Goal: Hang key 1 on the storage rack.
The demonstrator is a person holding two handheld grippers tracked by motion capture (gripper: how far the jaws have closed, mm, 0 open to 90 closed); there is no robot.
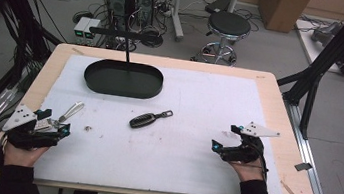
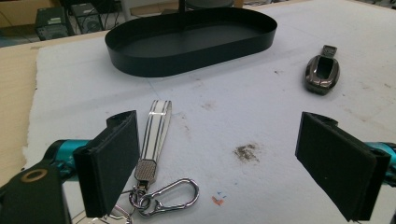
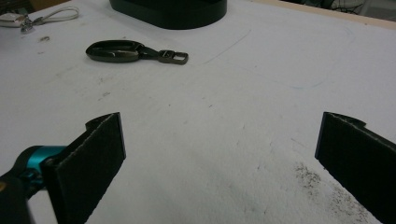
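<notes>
Worktop (image 1: 277,121) is pale wood under a stained white mat (image 1: 199,100), with computer towers (image 1: 129,0) and a stool (image 1: 228,26) on the floor behind. Both claws gape wide, holding nothing: left claw (image 1: 58,123) over the keyring strap (image 2: 155,126) near the left edge, right claw (image 1: 225,139) near the right edge.

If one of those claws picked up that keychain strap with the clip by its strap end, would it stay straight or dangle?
The keychain strap would probably dangle: it looks like a flat, thin band, so likely floppy. Its metal clip and rings hang loosely linked, so they would likely swing and weigh that end down. It lies flat, so rolling seems unlikely.
</notes>
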